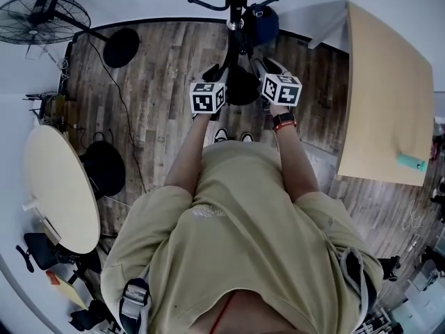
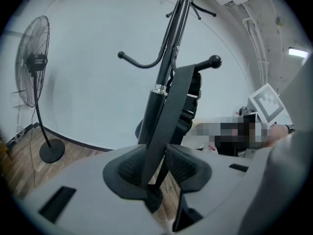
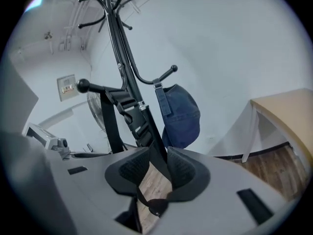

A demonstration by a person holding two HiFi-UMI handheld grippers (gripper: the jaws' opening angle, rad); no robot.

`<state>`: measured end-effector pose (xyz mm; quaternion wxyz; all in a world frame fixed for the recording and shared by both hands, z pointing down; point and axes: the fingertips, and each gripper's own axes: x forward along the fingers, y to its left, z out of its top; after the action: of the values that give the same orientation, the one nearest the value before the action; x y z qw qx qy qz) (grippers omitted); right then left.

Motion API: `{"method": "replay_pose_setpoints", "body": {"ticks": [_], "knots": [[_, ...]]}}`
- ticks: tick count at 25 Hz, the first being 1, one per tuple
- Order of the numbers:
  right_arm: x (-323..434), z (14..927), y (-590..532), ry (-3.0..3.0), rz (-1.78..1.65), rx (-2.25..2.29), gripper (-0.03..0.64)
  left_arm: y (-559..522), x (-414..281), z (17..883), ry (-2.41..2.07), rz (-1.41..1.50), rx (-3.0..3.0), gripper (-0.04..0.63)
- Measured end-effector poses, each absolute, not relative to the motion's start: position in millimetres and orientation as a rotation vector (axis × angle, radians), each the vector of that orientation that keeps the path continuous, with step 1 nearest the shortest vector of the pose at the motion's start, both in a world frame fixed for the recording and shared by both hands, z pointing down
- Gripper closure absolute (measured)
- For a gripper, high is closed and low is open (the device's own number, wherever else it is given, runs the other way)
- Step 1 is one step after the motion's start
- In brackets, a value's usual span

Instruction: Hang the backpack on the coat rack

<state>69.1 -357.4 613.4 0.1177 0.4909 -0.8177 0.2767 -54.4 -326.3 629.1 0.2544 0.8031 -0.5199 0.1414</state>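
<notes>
Webbing is what I am working with here, not a rigid body. The backpack (image 2: pixel 191 99) is hanging against the coat rack (image 2: pixel 167 58), with its black shoulder strap (image 2: pixel 168 116) running up to the ball-tipped hook (image 2: pixel 213 61). Its main body is mostly hidden behind the pole.

The left gripper (image 2: pixel 157 163) is standing wide, and that strap is passing loosely between its ribbed pads, lying toward one side with a gap showing on the other. The right gripper (image 3: pixel 156 173) is wide too, with a thinner strap (image 3: pixel 157 148) crossing its gap and bare floor visible beside it. Neither one is pinching anything.

I am judging the pack to be soft and limp. The straps will be folding and twisting freely, and the bag will be swinging under the hook rather than sitting firm. I cannot tell its weight from here. Flat webbing may be sliding through the pads if gripped lightly.

If I need another hold, I am favouring the broad strap high up near the hook, clear of the plastic buckles and of the blue cap (image 3: pixel 181 114) hanging on the neighbouring hook.
</notes>
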Motion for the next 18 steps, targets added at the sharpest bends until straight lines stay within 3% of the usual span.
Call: {"method": "replay_pose_setpoints", "body": {"ticks": [8,18], "knots": [[76.1,545.2,-361.4,-2.476,0.586,1.523,0.526,-333.0,-60.0,550.2,-1.509,0.222,2.312,0.457],[72.3,474.6,-355.0,-2.564,0.376,1.608,0.584,-329.6,-82.0,473.0,-1.701,0.16,2.403,0.537]]}}
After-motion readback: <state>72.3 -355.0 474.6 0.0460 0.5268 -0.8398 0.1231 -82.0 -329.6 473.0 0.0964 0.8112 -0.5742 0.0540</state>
